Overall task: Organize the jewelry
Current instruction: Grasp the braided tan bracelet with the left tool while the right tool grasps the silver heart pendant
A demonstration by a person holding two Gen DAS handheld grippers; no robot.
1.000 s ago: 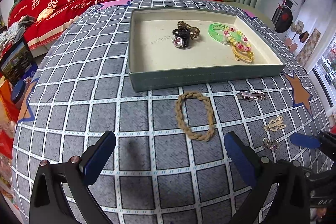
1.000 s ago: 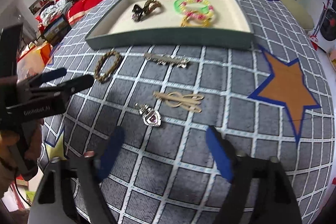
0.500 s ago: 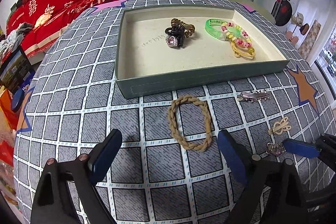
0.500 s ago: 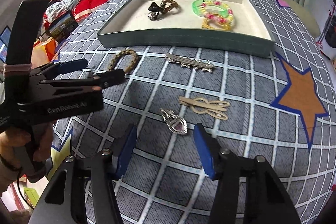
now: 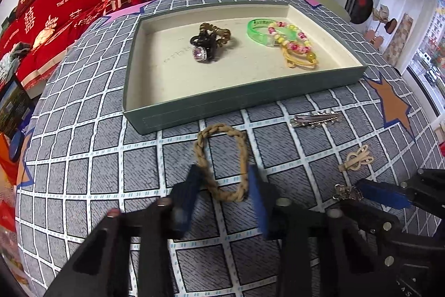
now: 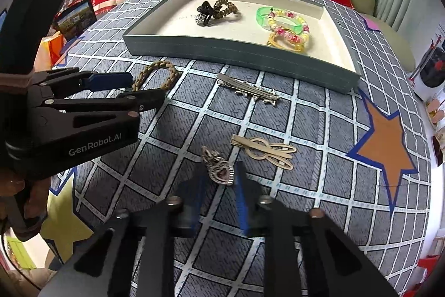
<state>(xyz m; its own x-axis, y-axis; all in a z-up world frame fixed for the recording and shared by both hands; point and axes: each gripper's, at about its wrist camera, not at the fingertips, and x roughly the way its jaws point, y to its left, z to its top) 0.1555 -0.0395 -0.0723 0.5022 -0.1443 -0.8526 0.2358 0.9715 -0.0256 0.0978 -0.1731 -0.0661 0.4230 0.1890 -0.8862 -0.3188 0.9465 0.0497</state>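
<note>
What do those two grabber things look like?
Both are black plastic clamps. Each left gripper and right gripper finger ends in a blue pad, with small round silver studs along the arms. White "GenRobot.AI" lettering marks the left one's side.

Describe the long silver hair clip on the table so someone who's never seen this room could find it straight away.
Start at the green tray on the checked tablecloth. Just in front of its near wall, toward the orange star, lies the silver hair clip. It is the only long, straight, toothed silver bar; the gold clip nearby is looped.
</note>
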